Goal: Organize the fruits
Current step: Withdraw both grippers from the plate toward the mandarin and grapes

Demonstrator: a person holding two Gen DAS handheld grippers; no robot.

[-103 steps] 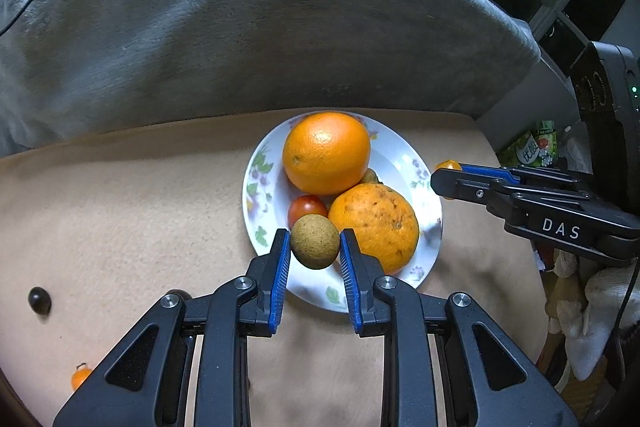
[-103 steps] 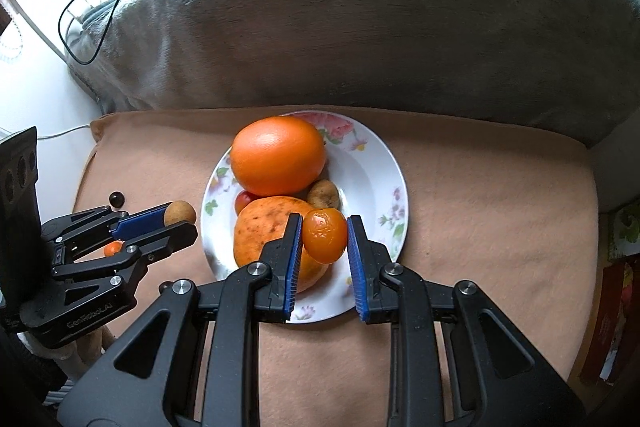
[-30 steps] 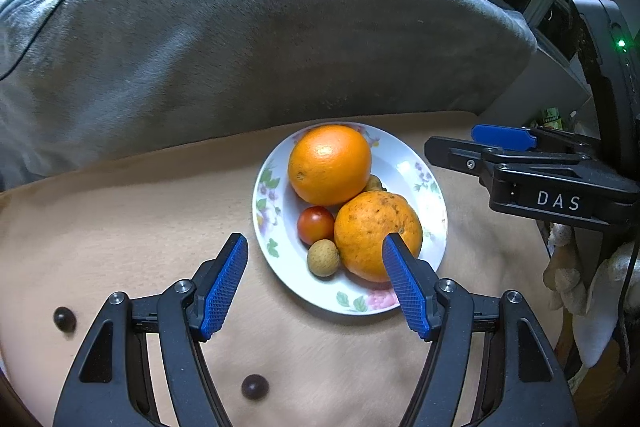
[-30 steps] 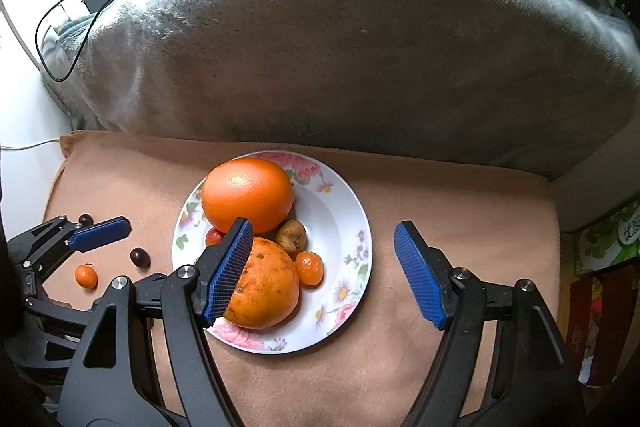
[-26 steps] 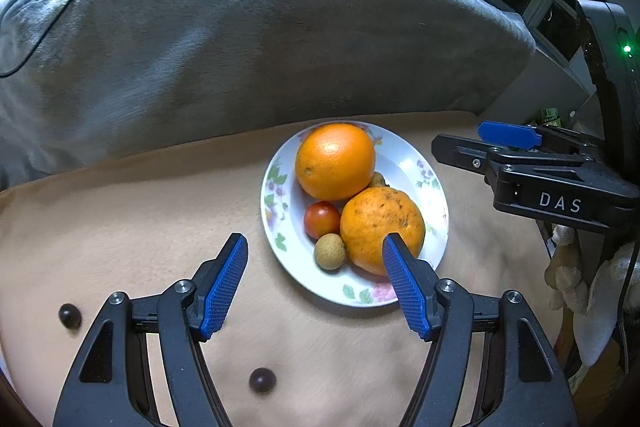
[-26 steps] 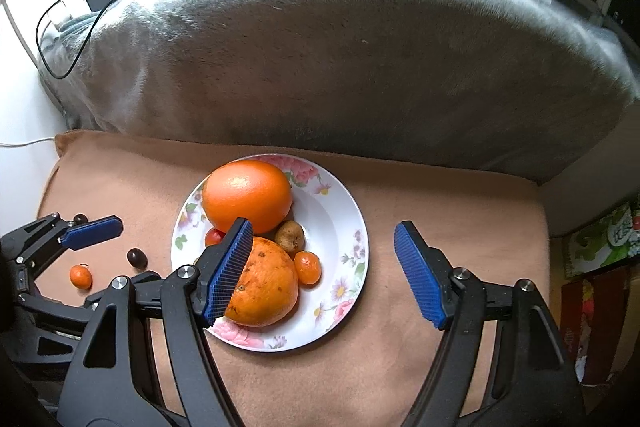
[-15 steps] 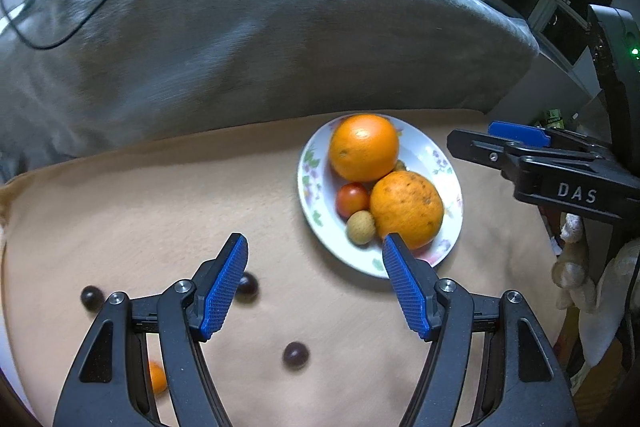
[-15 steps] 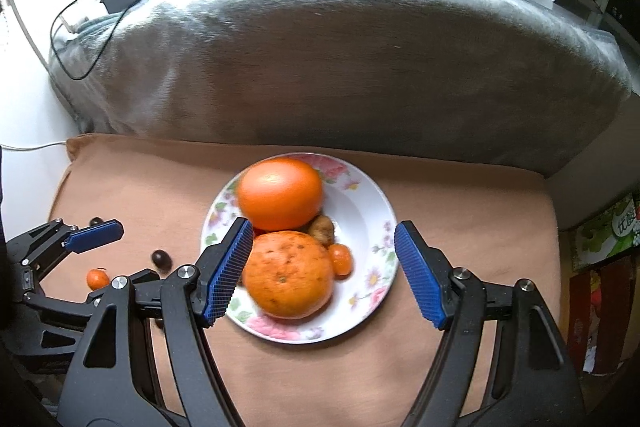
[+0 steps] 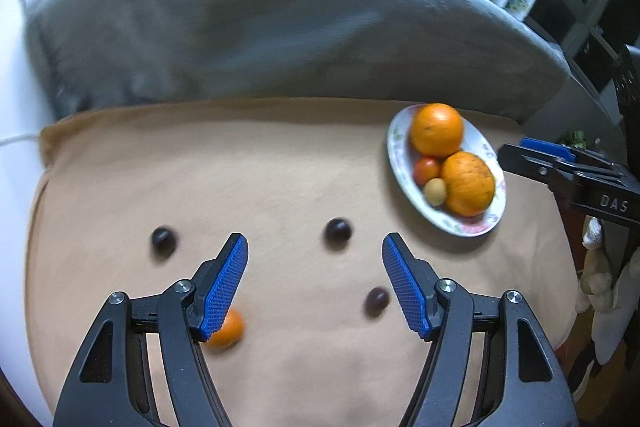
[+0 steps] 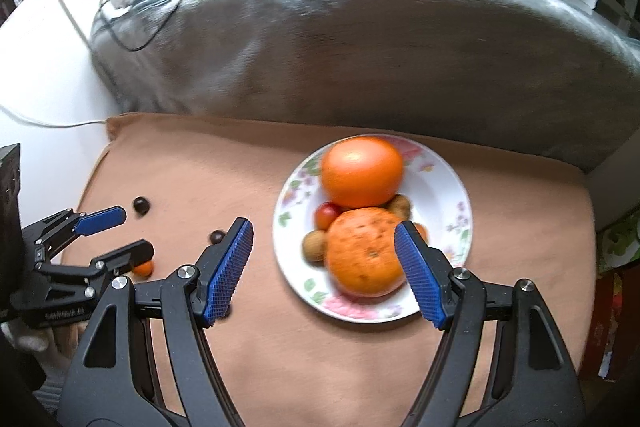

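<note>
My left gripper point(image 9: 314, 279) is wide open over small loose fruit: an orange one point(image 9: 226, 331) near left, a dark one point(image 9: 338, 231) further right. They look light, round, rolly and squashy, so I'd pinch each gently across its middle. My right gripper point(image 10: 324, 271) is wide open and empty by the plate point(image 10: 452, 195).

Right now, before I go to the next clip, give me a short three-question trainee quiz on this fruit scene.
1. True or false: the left gripper holds a fruit.
2. How many dark round fruits lie loose on the tan cloth in the left wrist view? A) one B) three C) five
3. Fill in: the small orange fruit off the plate lies beside the left gripper's ____ jaw.

Key: 1 false, both its jaws and those of the right gripper stand open and empty. 2 B. 3 left.
</note>
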